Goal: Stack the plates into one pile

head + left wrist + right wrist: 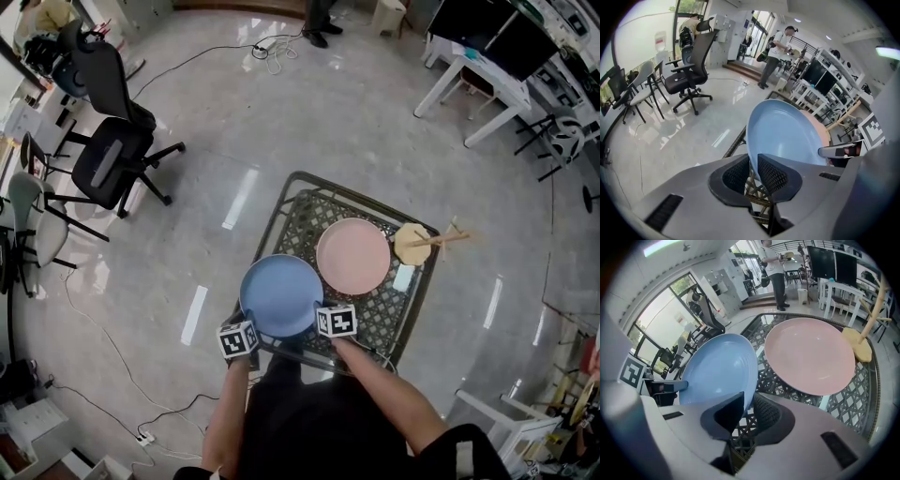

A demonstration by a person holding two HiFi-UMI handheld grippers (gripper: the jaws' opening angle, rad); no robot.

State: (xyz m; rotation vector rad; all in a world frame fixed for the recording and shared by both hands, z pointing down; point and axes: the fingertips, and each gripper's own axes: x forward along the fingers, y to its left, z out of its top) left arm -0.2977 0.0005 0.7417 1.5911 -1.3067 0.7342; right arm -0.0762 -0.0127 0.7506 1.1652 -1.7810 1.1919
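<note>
a round pale-blue plate (281, 292) is being held by its near rim from two sides. the jaws of the left gripper (753, 172) are being pressed on the rim's left part, and the jaws of the right gripper (746, 411) on its right part. the plate is being carried tilted, with its far edge raised. it is judged to be clear of the dark woven-lattice tabletop (394, 314). a round pink plate (353, 255) is lying flat just beside it, further back and to the right. a small wooden stand (412, 244) is sitting past the pink plate, near the tabletop's right edge.

the step in hand is judged to be the transfer of the blue plate onto the pink one. next, the blue plate is to be carried over the pink plate, levelled, centred and lowered until nested. only then are both pairs of jaws to be opened.
</note>
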